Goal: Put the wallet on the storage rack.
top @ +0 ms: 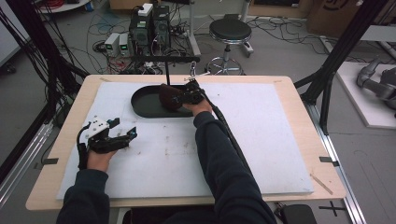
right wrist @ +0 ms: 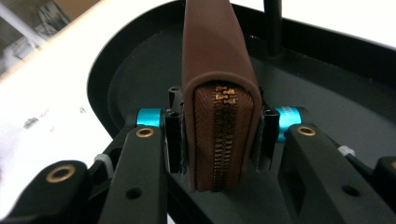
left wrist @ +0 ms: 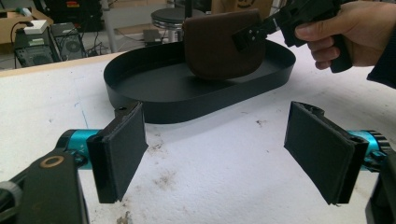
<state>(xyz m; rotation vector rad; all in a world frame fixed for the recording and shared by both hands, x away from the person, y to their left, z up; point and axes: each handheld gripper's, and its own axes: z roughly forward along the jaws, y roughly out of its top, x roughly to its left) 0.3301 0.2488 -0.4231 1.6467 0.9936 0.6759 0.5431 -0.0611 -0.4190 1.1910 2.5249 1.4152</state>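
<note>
I see my right tool (top: 180, 99) clamped on a brown zip pouch (top: 169, 96), holding it on edge inside the black oval tray (top: 142, 106) at about twelve o'clock on the worktop (top: 289, 88); its lower edge looks to touch the tray floor. My left tool (top: 122, 136) sits at eight o'clock over the white mat (top: 261, 140), jaws wide apart and gripping nothing.

No lettering, label, brand or number reading clearly anywhere, dark printed marks on the brown cardboard boxes (top: 337, 10) at the far floor edge staying too cropped and blurred to make out
</note>
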